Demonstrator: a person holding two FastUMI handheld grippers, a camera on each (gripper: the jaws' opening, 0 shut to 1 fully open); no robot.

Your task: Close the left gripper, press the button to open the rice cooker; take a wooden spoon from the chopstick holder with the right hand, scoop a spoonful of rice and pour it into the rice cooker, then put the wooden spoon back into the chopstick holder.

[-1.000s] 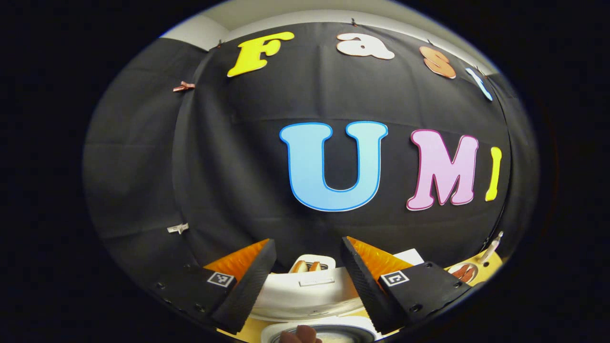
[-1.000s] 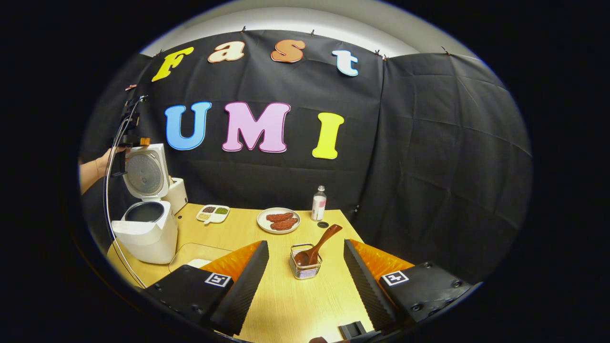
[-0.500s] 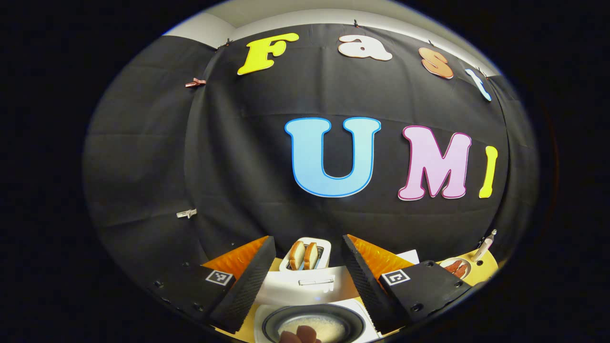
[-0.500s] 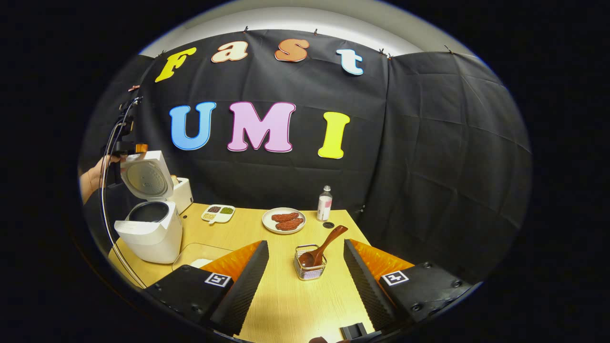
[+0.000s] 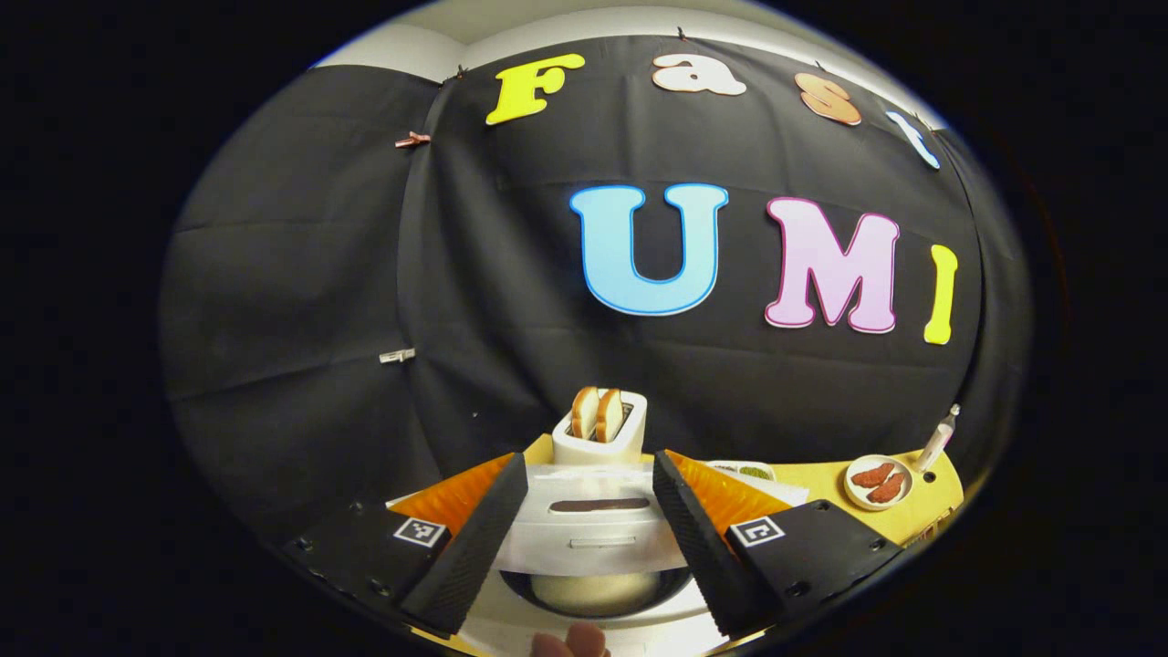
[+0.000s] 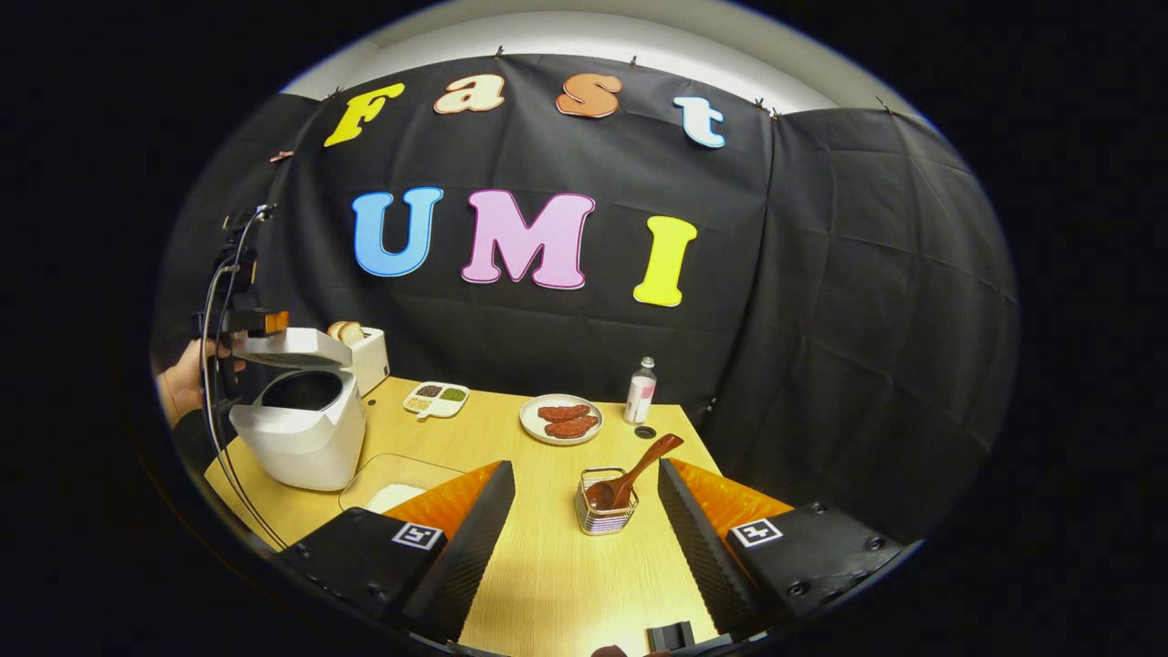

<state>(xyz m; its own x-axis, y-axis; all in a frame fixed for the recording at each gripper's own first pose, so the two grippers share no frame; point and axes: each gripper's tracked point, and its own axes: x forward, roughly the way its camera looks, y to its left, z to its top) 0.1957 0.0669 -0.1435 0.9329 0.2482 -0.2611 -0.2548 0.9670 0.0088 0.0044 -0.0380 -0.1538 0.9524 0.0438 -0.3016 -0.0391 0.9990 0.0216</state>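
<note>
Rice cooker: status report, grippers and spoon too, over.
Both grippers open, left gripper at the lid, right gripper empty. Rice cooker lid half down over the pot. Wooden spoon in the chopstick holder, nothing blocking it.

no readable writing on anything here. the small bottle (image 6: 641,390) at the back of the counter (image 6: 557,566) carries a pale label, too small to make out. square black-and-white marker tags sit on the left claw (image 5: 584,538) and on the right claw (image 6: 584,547), one on each finger block; they are coded patterns, not letters or numbers. the rice cooker (image 6: 301,429) shows plain white sides, and its lid front in the left gripper view (image 5: 598,522) has a dark slot and a small plate with no legible print. the toaster (image 5: 599,436) behind it is blank too.
</note>
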